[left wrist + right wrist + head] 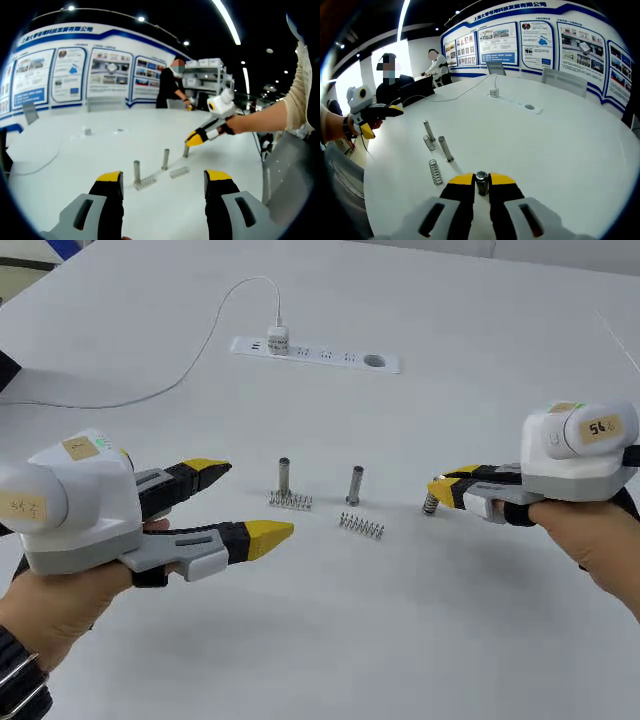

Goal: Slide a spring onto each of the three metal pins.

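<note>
Two bare metal pins [284, 477] [355, 484] stand upright mid-table. One loose spring [290, 500] lies at the foot of the left pin, and another spring [361, 526] lies in front of the right pin. My left gripper [245, 502] hovers open to their left, nothing between its jaws [163, 175]. My right gripper [440, 492] is shut on a third spring [481, 184], which stands upright on the table; a round metal pin top [481, 175] shows in its upper end. The same pins [428, 130] [446, 149] stand beyond the right gripper.
A white power strip [315, 352] with a plugged charger and its cable [205, 345] lies at the back of the white table [330, 640]. A person [170, 85] stands beyond the far edge. Wall posters and chairs surround the room.
</note>
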Demonstrator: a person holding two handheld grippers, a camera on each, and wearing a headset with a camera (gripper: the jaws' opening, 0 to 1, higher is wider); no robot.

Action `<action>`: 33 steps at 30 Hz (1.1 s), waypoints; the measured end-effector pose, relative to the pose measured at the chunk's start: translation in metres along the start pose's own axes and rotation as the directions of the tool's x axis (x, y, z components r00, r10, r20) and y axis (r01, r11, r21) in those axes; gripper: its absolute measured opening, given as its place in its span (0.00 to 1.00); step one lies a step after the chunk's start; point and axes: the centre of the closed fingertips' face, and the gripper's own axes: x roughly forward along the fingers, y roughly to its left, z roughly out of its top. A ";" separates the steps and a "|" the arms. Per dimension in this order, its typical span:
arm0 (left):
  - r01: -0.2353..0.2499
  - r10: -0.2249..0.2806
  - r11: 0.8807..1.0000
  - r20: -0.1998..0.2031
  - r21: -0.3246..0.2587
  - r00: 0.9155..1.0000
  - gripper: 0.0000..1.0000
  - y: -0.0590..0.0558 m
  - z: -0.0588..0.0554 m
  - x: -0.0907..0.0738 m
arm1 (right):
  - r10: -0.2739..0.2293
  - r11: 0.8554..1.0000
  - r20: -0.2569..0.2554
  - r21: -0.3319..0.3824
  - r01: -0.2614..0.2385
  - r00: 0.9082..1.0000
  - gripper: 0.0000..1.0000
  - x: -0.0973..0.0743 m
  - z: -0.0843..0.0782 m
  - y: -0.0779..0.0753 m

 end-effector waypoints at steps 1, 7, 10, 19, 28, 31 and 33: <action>0.000 0.000 1.000 0.001 -0.001 1.000 0.66 0.000 0.000 0.000 | -0.002 1.000 0.000 -0.003 0.002 1.000 0.12 0.000 0.000 0.000; 0.001 -0.001 1.000 0.001 0.000 1.000 0.66 0.000 0.000 0.000 | -0.005 1.000 0.006 -0.004 0.005 1.000 0.16 -0.001 0.002 -0.001; 0.001 -0.001 1.000 0.001 0.001 1.000 0.66 0.000 0.000 0.000 | -0.005 1.000 0.008 -0.004 0.005 1.000 0.17 -0.002 0.002 -0.001; 0.001 -0.001 1.000 0.001 0.004 1.000 0.66 0.000 0.001 0.000 | -0.006 0.999 0.048 -0.034 0.008 0.999 0.19 -0.012 0.020 0.004; 0.004 -0.004 1.000 0.007 0.006 1.000 0.67 -0.002 0.003 0.001 | 0.028 0.995 0.076 -0.096 -0.020 0.997 0.19 -0.016 0.041 0.021; 0.004 -0.004 1.000 0.007 0.007 1.000 0.67 -0.003 0.003 0.001 | 0.052 0.992 0.069 -0.121 -0.044 0.996 0.19 -0.013 0.043 0.031; 0.004 -0.004 1.000 0.007 0.008 1.000 0.66 -0.004 0.003 0.001 | 0.067 0.989 0.061 -0.132 -0.059 0.996 0.19 -0.011 0.043 0.037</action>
